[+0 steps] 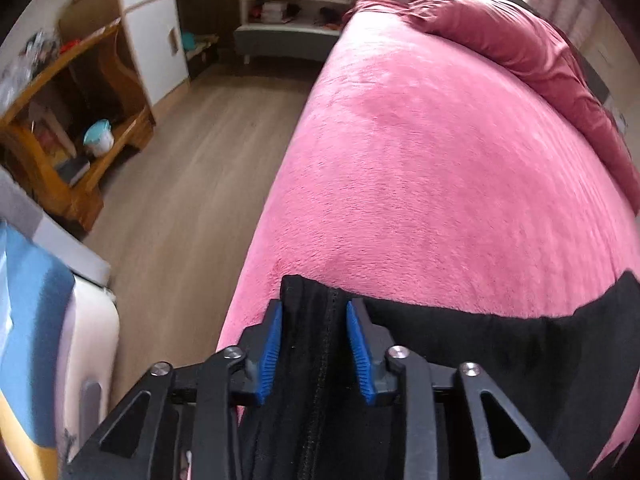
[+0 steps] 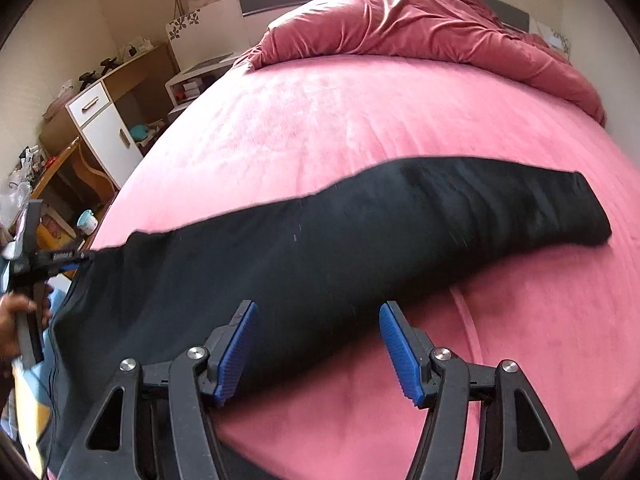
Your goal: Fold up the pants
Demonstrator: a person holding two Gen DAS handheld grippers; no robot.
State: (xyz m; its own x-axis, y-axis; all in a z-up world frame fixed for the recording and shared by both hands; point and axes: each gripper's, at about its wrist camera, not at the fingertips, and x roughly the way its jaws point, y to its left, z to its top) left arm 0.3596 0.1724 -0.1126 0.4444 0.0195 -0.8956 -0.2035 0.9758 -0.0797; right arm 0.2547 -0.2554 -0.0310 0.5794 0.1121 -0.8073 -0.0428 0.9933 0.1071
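Observation:
Black pants (image 2: 340, 240) lie stretched across the pink bed cover (image 2: 340, 120), legs together, hem end at the right. In the left wrist view my left gripper (image 1: 314, 350) has its blue pads on either side of a bunched edge of the pants (image 1: 316, 320) at the bed's left edge, gripping it. That gripper also shows at the far left of the right wrist view (image 2: 74, 262), holding the pants' end. My right gripper (image 2: 318, 350) is open, hovering over the near edge of the pants' middle, empty.
A crumpled dark-red duvet (image 2: 420, 24) lies at the head of the bed. Left of the bed are wood floor (image 1: 192, 168), a wooden shelf unit (image 1: 80, 128), a white cabinet (image 1: 156, 36) and a low white shelf (image 1: 288, 12).

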